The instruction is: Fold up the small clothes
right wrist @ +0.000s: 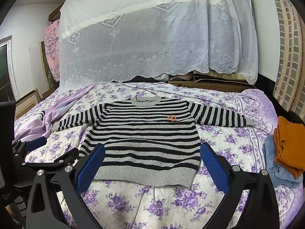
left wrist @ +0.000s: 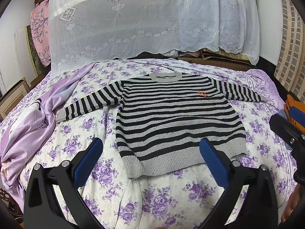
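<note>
**Sweater flat on the bed, both claws spread and empty**

The black-and-grey striped knit sweater (right wrist: 143, 139) lay face up on the purple-flowered quilt of the bed (right wrist: 167, 200), collar at twelve o'clock, hem at six, both sleeves spread out toward nine and three.

My main worry was the knit itself. It looked soft and stretchy, so I judged that a pinch taking only the top layer would drag the front away from the back and spoil the fold line. The quilt under it also looked loose; a claw driven too low could catch the quilt along with the hem. The left sleeve cuff (left wrist: 61, 115) lay just beside the crumpled lilac satin cloth (left wrist: 28, 126), and I thought a sleeve fold from that side might snag it. At three o'clock, the small stack of orange and blue folded clothes (right wrist: 286, 152) sat near enough for a wide swing to knock it.

The left claw (left wrist: 150, 150) hovered above the hem, spread wide, holding nothing. The right claw (right wrist: 152, 156) was equally spread and empty, pointing toward twelve over the hem.
</note>
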The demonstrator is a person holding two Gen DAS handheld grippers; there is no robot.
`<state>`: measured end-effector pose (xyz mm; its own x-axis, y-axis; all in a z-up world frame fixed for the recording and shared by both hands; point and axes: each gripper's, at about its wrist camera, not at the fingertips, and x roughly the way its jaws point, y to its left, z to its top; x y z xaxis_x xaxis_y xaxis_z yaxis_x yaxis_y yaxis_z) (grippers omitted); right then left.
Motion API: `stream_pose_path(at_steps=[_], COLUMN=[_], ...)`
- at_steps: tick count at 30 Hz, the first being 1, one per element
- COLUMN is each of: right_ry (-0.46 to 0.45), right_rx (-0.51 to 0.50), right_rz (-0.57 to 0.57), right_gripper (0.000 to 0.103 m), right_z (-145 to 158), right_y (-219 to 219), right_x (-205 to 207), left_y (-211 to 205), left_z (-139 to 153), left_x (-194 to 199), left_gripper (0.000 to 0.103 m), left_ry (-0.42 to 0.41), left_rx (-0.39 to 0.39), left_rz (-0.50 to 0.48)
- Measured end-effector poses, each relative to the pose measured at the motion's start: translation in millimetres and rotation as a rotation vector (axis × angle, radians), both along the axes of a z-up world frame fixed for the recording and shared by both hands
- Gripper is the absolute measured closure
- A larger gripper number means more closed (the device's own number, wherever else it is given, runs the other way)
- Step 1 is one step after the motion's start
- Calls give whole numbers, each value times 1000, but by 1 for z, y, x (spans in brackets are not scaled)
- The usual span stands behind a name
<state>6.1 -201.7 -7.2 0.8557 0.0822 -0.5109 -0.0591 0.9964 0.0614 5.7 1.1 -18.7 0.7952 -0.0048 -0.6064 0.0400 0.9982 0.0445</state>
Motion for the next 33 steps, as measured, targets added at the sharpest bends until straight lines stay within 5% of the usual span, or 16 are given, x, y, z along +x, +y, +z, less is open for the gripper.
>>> stream_pose_path(at_steps=[33], right_ry=[23], right_rx=[23], right_rz=[-10], right_gripper=[3], right_z=[-15], right_y=[-3], right_x=[10], left_y=[2], left_z=[-18], left_x=[13], left_gripper=[4], left_ry=[47], left_rx=[0], left_rz=[2])
